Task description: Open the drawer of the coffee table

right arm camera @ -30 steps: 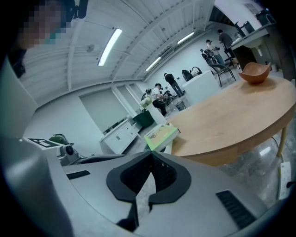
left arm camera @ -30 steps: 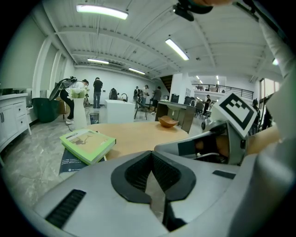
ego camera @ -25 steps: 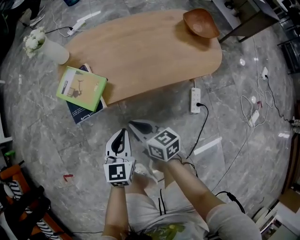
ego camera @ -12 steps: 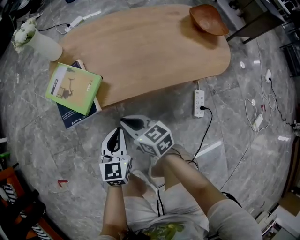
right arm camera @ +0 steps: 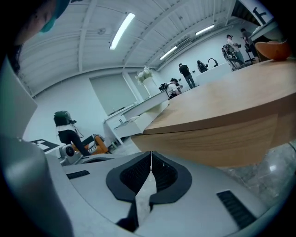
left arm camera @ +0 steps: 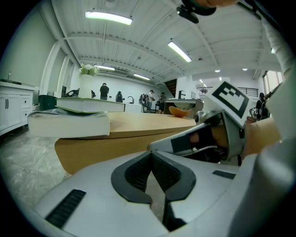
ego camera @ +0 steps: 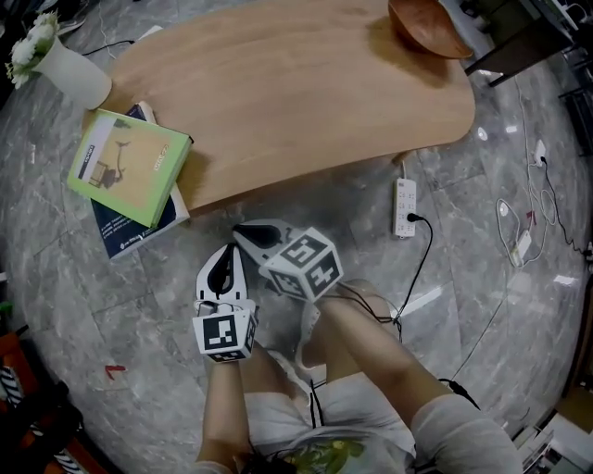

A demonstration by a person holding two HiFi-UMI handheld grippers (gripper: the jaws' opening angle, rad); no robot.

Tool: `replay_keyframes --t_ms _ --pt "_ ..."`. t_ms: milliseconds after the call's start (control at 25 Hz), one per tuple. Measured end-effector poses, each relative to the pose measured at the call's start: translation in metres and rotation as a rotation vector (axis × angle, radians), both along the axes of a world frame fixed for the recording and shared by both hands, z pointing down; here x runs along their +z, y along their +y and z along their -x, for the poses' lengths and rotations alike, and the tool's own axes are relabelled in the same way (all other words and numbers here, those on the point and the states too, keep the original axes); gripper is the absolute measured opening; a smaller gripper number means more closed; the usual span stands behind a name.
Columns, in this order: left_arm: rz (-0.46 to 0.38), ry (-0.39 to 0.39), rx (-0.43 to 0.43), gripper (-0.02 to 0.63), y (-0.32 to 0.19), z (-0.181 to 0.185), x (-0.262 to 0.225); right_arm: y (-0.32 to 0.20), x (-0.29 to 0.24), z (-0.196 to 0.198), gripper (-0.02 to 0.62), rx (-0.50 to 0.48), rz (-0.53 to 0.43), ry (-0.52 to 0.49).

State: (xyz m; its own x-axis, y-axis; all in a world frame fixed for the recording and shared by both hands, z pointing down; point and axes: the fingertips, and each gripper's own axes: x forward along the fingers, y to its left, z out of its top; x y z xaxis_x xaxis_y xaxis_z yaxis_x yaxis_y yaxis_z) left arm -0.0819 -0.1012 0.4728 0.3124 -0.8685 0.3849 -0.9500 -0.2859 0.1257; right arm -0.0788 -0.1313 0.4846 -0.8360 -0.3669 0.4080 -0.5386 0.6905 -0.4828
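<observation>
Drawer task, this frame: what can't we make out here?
- Drawer: in the head view it is hidden under the coffee table top. Both gripper views show only the table's side, and I can make out no handle or drawer front there.
- Wooden bowl: in the head view it is cut off by the top edge.
- Dark book: in the head view it is mostly covered by the green book, and its print is too small to read.

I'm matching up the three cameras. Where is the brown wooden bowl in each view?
Head view: the brown wooden bowl sits at the top edge, right of centre.
Left gripper view: the bowl is small, just right of centre.
Right gripper view: the bowl is at the right edge, upper part.
Shared landmark: the light wooden coffee table under it.
</observation>
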Motion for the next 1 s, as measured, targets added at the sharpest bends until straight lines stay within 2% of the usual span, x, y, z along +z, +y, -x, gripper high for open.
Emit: replay_keyframes --t_ms 120,200,440,600,720,800,920,1000 --pt "-0.037 -0.009 -0.007 0.009 -0.004 0.003 0.019 -0.006 0.013 0.004 0.023 -0.041 -0.011 0.009" --pt "-0.075 -0.019 -0.006 0.009 -0.009 0.005 0.028 -0.013 0.014 0.004 0.023 -0.071 -0.056 0.028" --pt "-0.172 -0.022 -0.030 0.009 -0.018 0.013 0.048 -0.027 -0.005 0.003 0.023 -0.037 -0.225 0.053" --pt "-0.190 -0.014 -0.039 0.009 -0.021 0.010 0.061 -0.024 -0.015 0.010 0.023 -0.057 -0.349 0.129" --pt "-0.169 0.003 -0.043 0.009 -0.029 0.009 0.067 -0.028 -0.010 0.008 0.023 -0.056 -0.399 0.214" --pt "-0.130 0.074 -0.052 0.009 -0.035 0.007 0.074 -0.032 -0.003 0.004 0.023 -0.045 -0.410 0.259" --pt "-0.052 0.301 -0.071 0.011 -0.043 0.005 0.092 -0.035 0.001 -0.002 0.023 -0.029 -0.402 0.294" --pt "-0.030 0.439 -0.092 0.011 -0.050 0.008 0.102 -0.035 -0.002 -0.005 0.023 -0.016 -0.402 0.293"
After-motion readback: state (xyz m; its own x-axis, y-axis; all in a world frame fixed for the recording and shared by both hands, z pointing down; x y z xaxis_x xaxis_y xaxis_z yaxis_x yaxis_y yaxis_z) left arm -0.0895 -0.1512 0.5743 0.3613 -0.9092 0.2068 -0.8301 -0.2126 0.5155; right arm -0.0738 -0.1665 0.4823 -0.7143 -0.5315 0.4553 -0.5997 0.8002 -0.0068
